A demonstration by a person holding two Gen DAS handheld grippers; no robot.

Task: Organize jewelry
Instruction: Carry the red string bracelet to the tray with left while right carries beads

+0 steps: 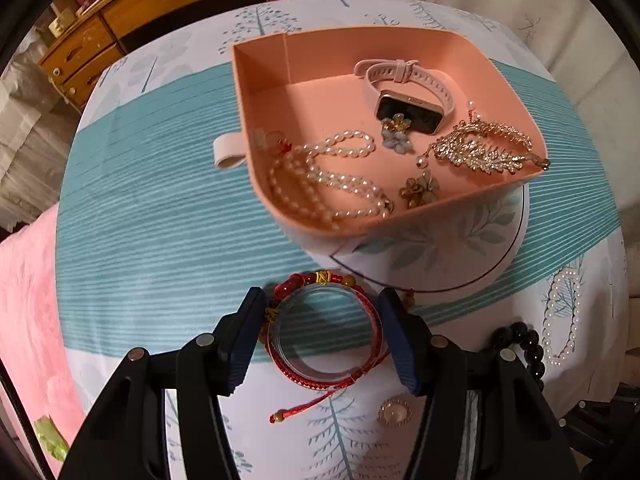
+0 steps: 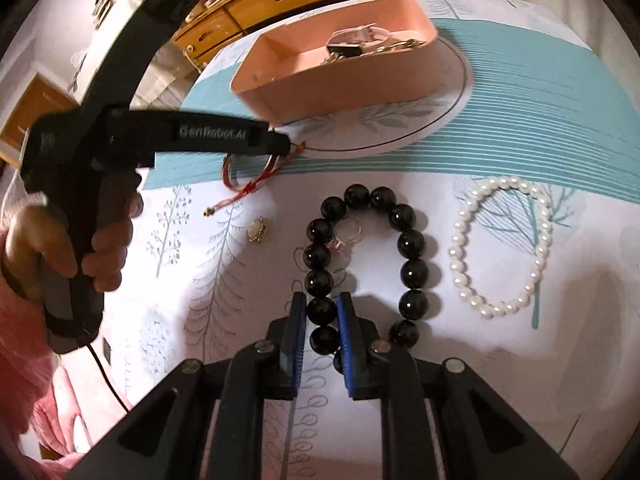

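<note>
Wooden drawers (image 1: 132, 4) stand behind a bed with a leafy blue and white cloth (image 1: 160, 208). The left tongs (image 1: 324, 336) squeeze both sides of a red string bracelet wrapped on a clear ring (image 1: 324, 332). Straight ahead of them sits the pink plastic tray (image 1: 256, 128), already holding pearls and a watch. I think a slow lift, then letting go low inside the tray, works best. The right tongs (image 2: 322, 320) pinch a bracelet of big shiny black beads (image 2: 412, 272). Only that view shows the small silver ring (image 2: 350, 230) ahead of them.
</note>
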